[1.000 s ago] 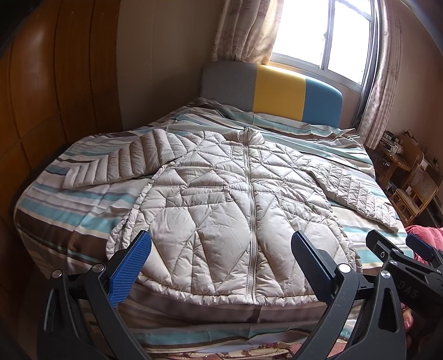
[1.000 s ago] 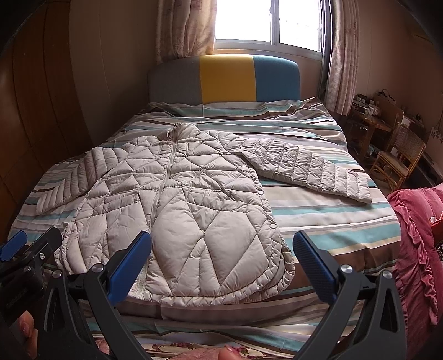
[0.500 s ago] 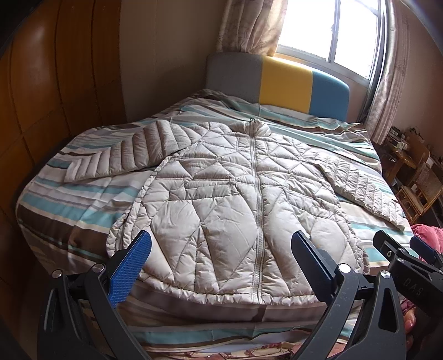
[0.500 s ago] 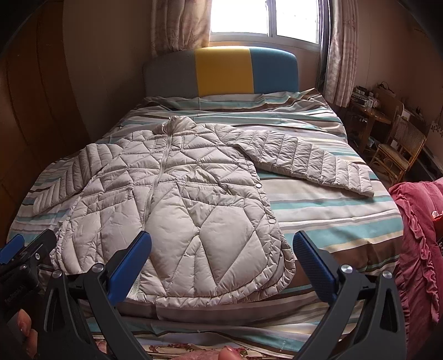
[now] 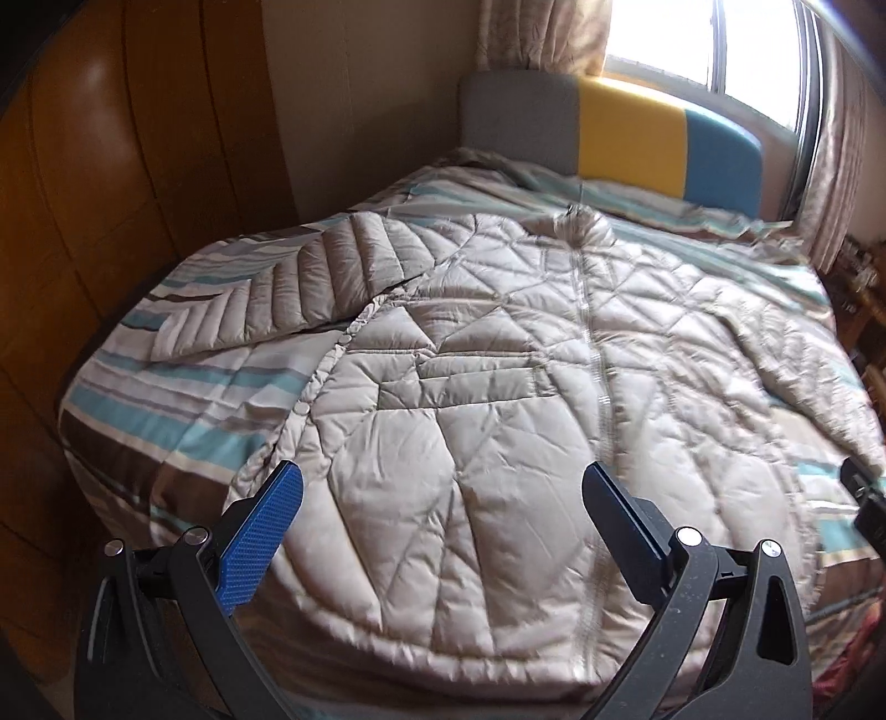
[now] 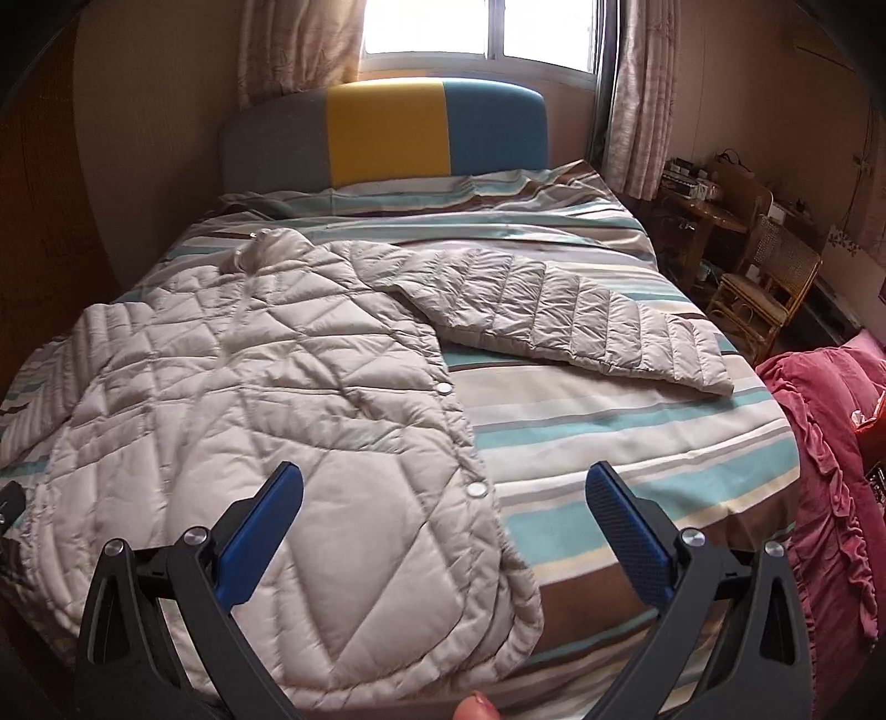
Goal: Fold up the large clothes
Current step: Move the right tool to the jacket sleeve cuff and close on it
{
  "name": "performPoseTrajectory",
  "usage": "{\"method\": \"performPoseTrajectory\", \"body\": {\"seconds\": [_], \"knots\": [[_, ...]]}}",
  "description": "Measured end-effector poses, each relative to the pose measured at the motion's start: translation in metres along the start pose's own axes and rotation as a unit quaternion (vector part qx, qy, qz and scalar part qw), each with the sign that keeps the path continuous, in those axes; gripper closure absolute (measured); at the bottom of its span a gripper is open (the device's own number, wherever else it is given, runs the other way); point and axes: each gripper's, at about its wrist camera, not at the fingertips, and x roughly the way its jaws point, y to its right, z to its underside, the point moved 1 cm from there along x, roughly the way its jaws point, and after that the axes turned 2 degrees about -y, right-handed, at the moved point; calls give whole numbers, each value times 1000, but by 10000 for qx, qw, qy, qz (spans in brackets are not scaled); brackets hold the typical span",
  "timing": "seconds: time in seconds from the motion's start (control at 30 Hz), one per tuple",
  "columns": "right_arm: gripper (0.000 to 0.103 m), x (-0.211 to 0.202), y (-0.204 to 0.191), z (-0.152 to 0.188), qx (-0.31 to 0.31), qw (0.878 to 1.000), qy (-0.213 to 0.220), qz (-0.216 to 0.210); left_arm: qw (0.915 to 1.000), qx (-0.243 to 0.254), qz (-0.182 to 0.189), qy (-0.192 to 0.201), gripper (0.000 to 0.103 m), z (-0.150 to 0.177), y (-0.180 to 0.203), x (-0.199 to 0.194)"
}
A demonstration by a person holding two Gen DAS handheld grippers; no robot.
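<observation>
A: Where is the jacket point(image 5: 498, 399) lying?
B: Spread flat, zipped front up, sleeves out, on the striped bed point(image 6: 637, 432).
A: And the grippers?
B: The left gripper point(image 5: 443, 493) and right gripper point(image 6: 443, 493) are hovering over its hem, jaws spread wide, holding nothing.

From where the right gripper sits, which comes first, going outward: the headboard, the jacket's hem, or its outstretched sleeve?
Judging by the right wrist view:
1. The jacket's hem, just below the right gripper.
2. The outstretched sleeve, farther up the bed, toward the right.
3. The headboard, at the far end beneath the window.
</observation>
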Motion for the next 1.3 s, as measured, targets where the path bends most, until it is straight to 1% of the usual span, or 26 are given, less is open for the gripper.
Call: {"method": "performPoseTrajectory", "body": {"seconds": [0.03,0.1,0.17,0.2,0.27,0.33,0.4,0.47,0.57,0.63,0.7,0.77,0.87,0.93,1.0,1.07,1.13,1.17,1.23,1.3], "knots": [[2,6,5,-1,82,10000,-15,5,10000,38,56,-26,3,-2,1,6],[2,21,17,-5,239,9996,100,-64,9997,36,171,-165,3,-8,1,24],[2,37,27,-11,268,9986,291,-349,9988,-67,423,-241,3,-13,-2,42],[2,45,32,-13,272,9985,313,-370,9981,-124,514,-317,3,-16,-3,52],[2,59,37,-17,268,9992,175,-245,9973,-157,603,-386,3,-22,-3,70],[2,73,46,-22,284,9996,70,44,9985,-90,430,-322,3,-30,-2,87],[2,90,62,-28,494,9977,-17,458,9997,50,198,-155,3,-42,-3,110],[2,101,78,-32,705,9957,13,607,9999,91,-23,-79,3,-53,-7,130],[2,120,112,-40,1080,9893,-31,976,9996,110,-245,20,3,-67,-17,156],[2,134,140,-44,1492,9828,-34,1093,9994,131,-319,82,3,-72,-22,167],[2,145,164,-47,1876,9750,-23,1192,9981,215,-572,128,3,-77,-27,182],[2,153,182,-51,2111,9682,-30,1342,9976,176,-674,54,3,-79,-33,194],[2,162,203,-58,2410,9594,53,1465,9978,-52,-661,-73,3,-77,-44,207],[2,168,212,-63,2580,9541,79,1516,9974,-77,-708,-88,3,-73,-45,212],[5,176,217,-70,2577,9519,32,1657,9972,-21,-744,-110,3,-69,-43,218],[13,185,220,-77,2446,9533,4,1773,9961,88,-865,-131,3,-67,-39,221],[16,198,220,-82,2296,9543,-134,1907,9950,161,-974,-151,3,-65,-35,222],[20,202,220,-83,2271,9544,-190,1930,9947,176,-992,-180,3,-65,-34,223],[24,213,221,-84,2214,9542,-358,1980,9955,118,-918,-226,3,-65,-37,225],[26,221,222,-85,2185,9539,-441,2012,9969,-32,-728,-303,3,-65,-43,228]]}}
